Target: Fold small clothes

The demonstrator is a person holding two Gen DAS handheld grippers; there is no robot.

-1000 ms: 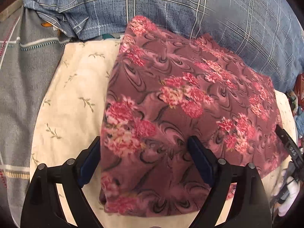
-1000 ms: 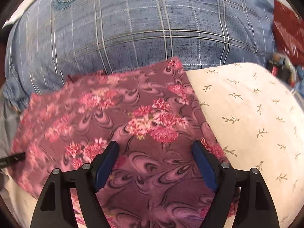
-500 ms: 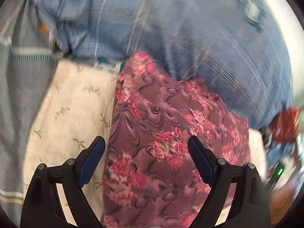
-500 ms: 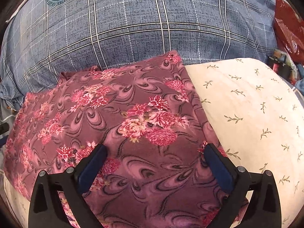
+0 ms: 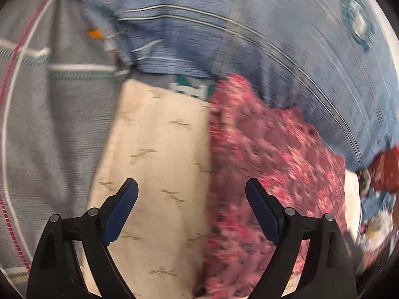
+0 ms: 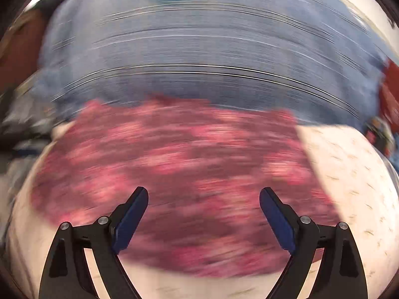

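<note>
- Left wrist view, blurred: folded floral garment, maroon with pink blooms, lies in the right half of the frame on a cream leaf-print cushion.
- Its left edge runs down the frame between the fingertips of the left gripper; right blue pad over the cloth, left pad over bare cushion. Tongs released, nothing between them.
- Right wrist view, heavily smeared: garment fills mid-frame, spreading beyond both pads of the right gripper.
- Right jaws have just been closing a little; they stand wide, gripping nothing.
- Cream cushion shows at lower right.
- Blue plaid bedding across the top; same bedding in right view.
- Grey striped fabric at left.
</note>
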